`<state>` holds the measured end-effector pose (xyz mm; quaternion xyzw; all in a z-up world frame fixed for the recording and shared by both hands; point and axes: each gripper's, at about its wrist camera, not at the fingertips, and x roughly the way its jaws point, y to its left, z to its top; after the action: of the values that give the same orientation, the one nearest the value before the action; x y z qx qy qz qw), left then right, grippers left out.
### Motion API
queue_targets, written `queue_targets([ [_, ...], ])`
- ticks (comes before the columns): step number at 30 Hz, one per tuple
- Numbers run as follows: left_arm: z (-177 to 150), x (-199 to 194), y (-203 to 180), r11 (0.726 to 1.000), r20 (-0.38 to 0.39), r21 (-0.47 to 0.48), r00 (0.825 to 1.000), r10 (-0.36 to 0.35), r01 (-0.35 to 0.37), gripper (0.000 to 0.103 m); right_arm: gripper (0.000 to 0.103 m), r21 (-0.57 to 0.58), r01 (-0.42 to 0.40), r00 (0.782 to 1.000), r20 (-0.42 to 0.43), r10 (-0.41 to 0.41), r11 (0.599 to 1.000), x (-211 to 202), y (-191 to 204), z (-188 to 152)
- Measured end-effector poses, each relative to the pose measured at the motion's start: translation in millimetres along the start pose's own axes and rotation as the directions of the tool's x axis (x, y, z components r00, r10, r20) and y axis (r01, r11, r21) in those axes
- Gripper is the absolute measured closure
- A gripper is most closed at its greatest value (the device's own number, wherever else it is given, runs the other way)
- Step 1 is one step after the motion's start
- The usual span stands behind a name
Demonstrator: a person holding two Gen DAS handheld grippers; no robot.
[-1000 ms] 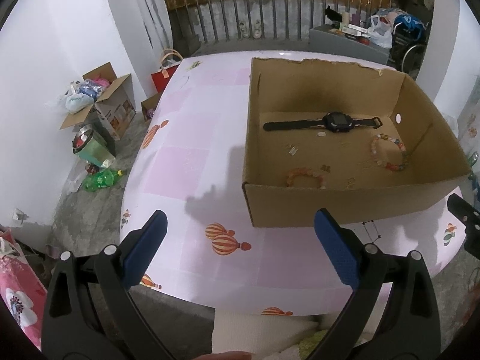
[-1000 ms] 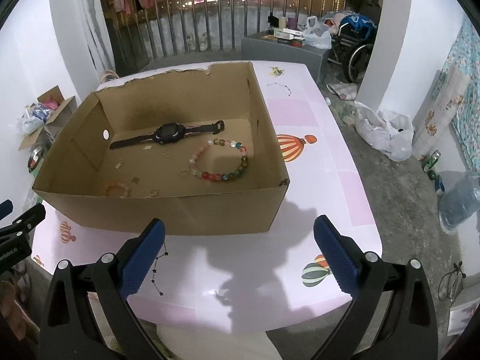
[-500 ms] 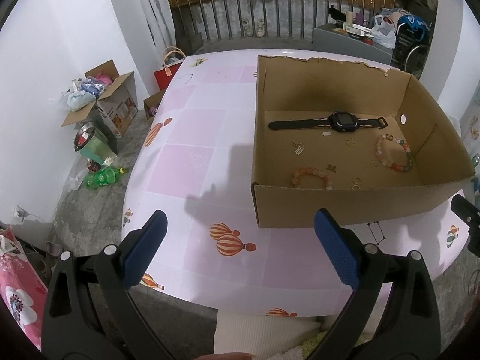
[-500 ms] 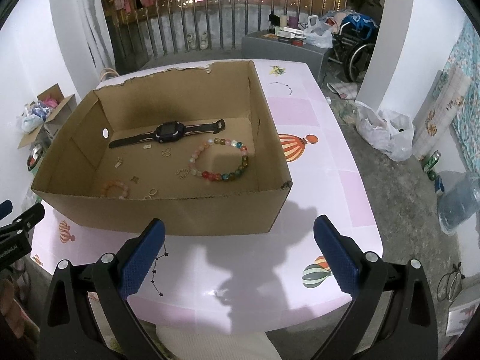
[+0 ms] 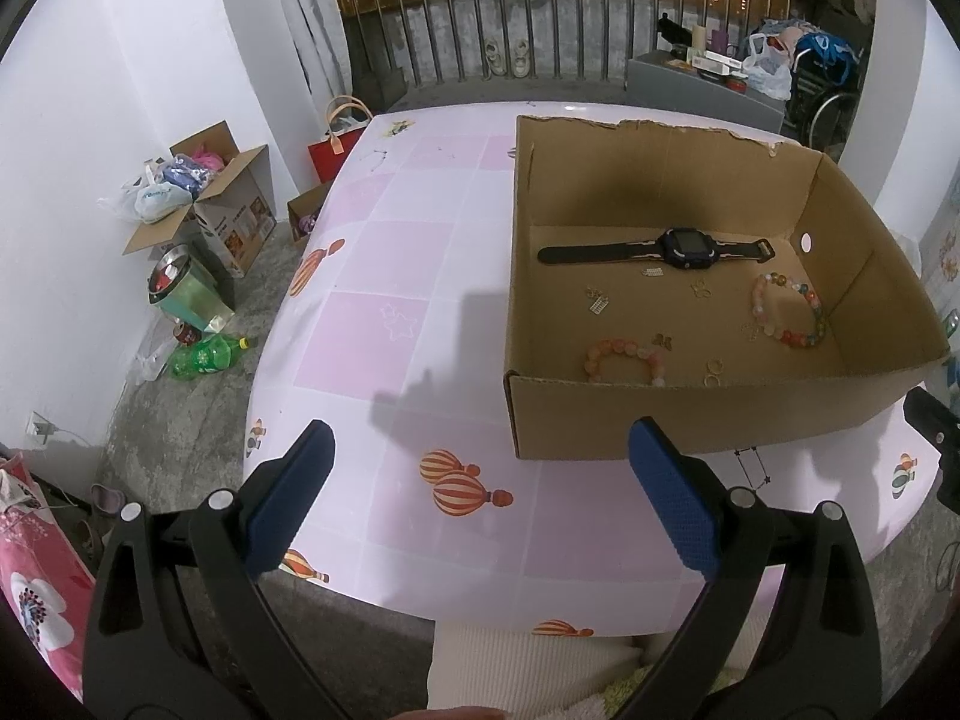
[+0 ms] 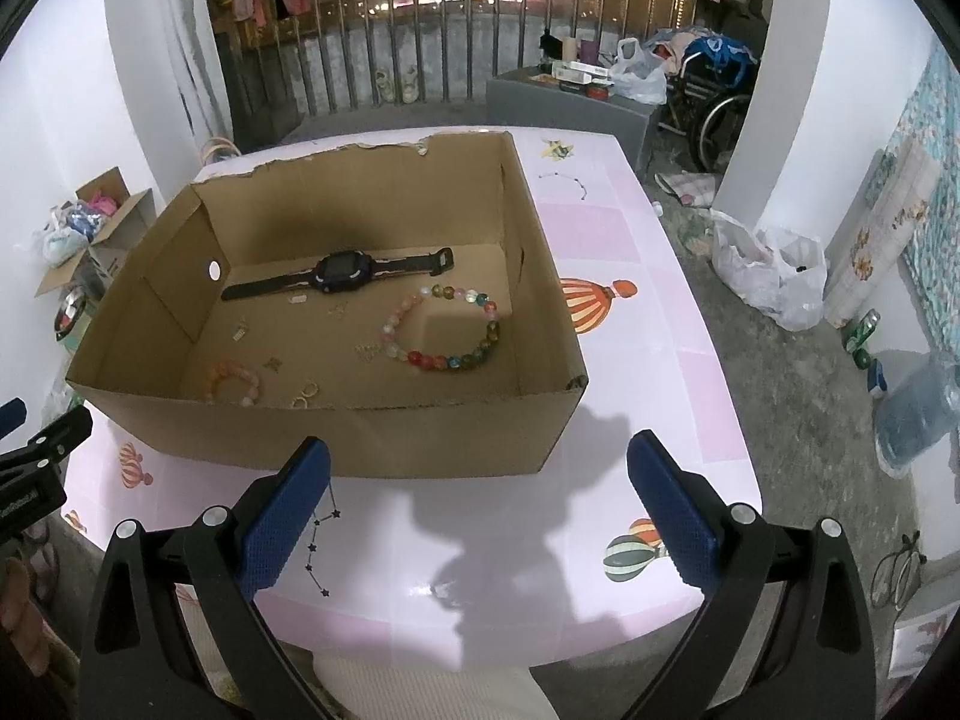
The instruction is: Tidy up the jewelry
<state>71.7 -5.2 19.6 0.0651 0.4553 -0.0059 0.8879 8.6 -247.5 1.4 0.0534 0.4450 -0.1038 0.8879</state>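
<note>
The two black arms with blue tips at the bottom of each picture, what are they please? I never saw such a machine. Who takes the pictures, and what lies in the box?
They are hand-held grippers, not a robot: a person holds one in each hand, and each carries a wide-angle camera looking forward along its two fingers. One picture comes from the left gripper, the other from the right gripper. Both are open and hold nothing.

Ahead of them a cardboard box stands on a pink table printed with balloons. Inside lie a black watch, a multicoloured bead bracelet, a smaller orange-pink bead bracelet and several tiny pieces, too small to name. The left gripper is to the left of the box, the right one nearer its right corner.
</note>
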Motion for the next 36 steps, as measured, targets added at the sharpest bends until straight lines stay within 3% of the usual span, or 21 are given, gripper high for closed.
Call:
queue_targets([
  [14, 7, -3, 4, 1.0, 0.018, -0.001, 1.0, 0.005, -0.005, 0.008, 0.006, -0.006, 0.006, 1.0, 0.021, -0.006, 1.0, -6, 5, 2],
  [23, 5, -3, 3, 1.0, 0.023, -0.004, 1.0, 0.004, -0.004, 0.008, 0.006, 0.008, 0.015, 0.996, 0.093, -0.015, 1.0, -14, 6, 1],
  [36, -4, 8, 6, 0.998, 0.123, -0.042, 0.992, 0.043, -0.038, 0.008, 0.006, 0.034, 0.003, 0.987, 0.162, -0.009, 0.999, -17, -1, -5],
])
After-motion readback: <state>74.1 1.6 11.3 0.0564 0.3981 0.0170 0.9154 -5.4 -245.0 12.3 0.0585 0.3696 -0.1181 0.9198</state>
